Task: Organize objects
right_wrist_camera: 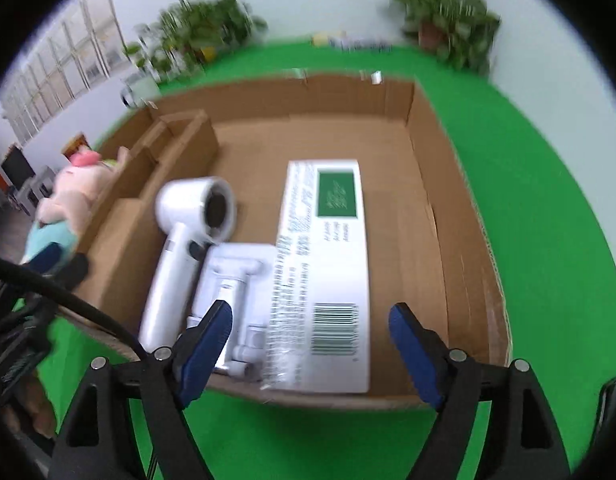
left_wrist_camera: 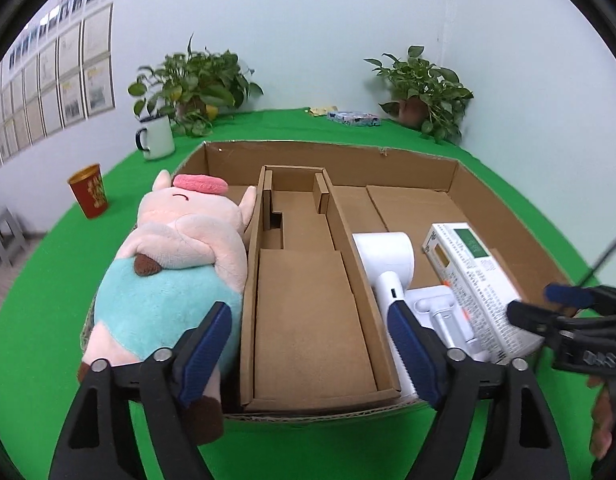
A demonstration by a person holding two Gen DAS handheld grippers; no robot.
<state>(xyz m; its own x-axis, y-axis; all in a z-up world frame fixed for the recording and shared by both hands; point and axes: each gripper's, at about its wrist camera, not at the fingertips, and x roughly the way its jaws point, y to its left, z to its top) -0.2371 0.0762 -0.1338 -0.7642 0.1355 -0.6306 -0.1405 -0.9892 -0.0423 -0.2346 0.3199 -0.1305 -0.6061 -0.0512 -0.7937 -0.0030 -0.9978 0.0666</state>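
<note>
Our left gripper [left_wrist_camera: 309,332] stands wide with nothing between its pads, above the near edge of the box [left_wrist_camera: 455,172], over the bare middle compartment. Our right gripper [right_wrist_camera: 311,334] is just as wide and empty, poised over the near end of the carton [right_wrist_camera: 327,248]. The plush [left_wrist_camera: 176,268] lies in the left compartment; the dryer [right_wrist_camera: 184,240] and its white stand [right_wrist_camera: 236,280] lie beside the carton in the right one (this view is blurred). We judge the items placed and both tools let go. Next we would look for anything left outside, perhaps the red cup [left_wrist_camera: 88,191], or draw clear.
</note>
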